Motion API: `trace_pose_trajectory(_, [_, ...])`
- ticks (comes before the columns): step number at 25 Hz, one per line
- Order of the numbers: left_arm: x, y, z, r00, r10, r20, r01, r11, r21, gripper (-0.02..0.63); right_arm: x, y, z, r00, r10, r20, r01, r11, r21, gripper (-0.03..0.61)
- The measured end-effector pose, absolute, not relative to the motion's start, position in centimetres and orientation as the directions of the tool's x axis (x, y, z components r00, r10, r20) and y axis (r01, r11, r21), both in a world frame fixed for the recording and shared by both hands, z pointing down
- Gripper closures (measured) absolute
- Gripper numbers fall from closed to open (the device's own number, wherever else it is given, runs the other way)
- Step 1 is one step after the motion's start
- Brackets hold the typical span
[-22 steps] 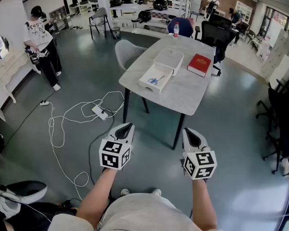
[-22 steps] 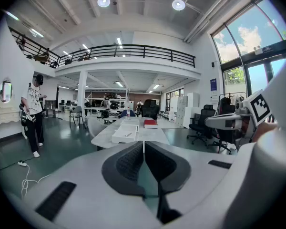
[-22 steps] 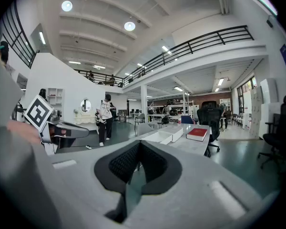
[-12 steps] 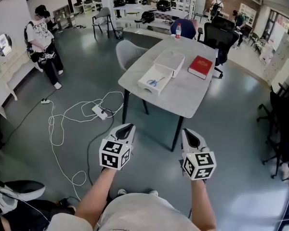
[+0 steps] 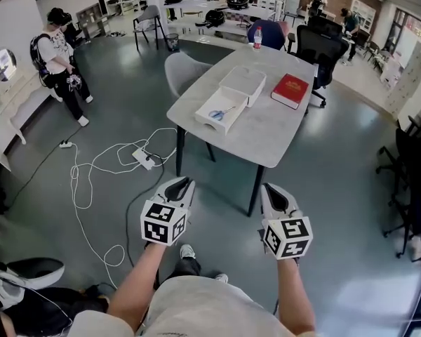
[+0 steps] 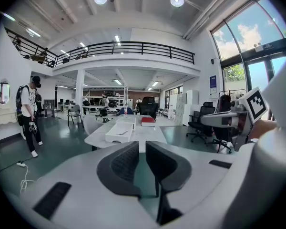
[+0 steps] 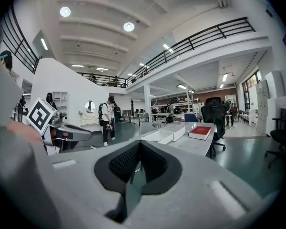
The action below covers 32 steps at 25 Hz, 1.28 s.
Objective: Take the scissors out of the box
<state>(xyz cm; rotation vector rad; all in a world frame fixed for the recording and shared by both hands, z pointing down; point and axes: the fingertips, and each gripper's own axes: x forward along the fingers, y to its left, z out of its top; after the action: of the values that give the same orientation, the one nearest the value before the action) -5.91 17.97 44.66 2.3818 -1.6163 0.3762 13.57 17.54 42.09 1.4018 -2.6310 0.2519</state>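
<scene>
Scissors (image 5: 222, 113) are noted inside the open white box (image 5: 208, 123) on the table (image 5: 277, 135), well apart from both tongs. They are placed at about 1 o'clock from the left gripper (image 5: 183, 183) and 11 o'clock from the right gripper (image 5: 271, 189), with the left judged slightly nearer and their long axis laid roughly 8-to-2 o'clock. Both grippers are held clenched on nothing, side by side before the body, aimed forward and slightly downward.

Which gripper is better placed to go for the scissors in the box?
Left, slightly. The scissors lie in the open box on the left side of the table, nearer the left gripper than the right gripper. Both are empty and well short of it.
</scene>
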Motion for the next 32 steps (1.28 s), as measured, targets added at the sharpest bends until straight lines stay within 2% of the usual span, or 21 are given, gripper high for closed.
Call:
trace_pose_trajectory(7, [-5.9, 15.2, 44.5, 0.375, -0.865, 0.334, -0.923, -0.38, 0.052, 0.584, 13.6, 15.8, 42.2, -0.541, -0.81, 0.224, -0.838, 0.541, -0.069, 0.574])
trace_pose_trajectory(23, [-7.6, 0.9, 46.1, 0.472, -0.802, 0.367, -0.877, -0.472, 0.096, 0.5, 11.0, 3.1, 42.8, -0.48, -0.838, 0.258, -0.874, 0.48, -0.068, 0.574])
trace_pose_trajectory(32, [-9.4, -7.3, 47.1, 0.542, -0.746, 0.387, -0.833, -0.54, 0.124, 0.497, 8.2, -4.5, 43.0, -0.434, -0.856, 0.28, -0.898, 0.436, -0.058, 0.574])
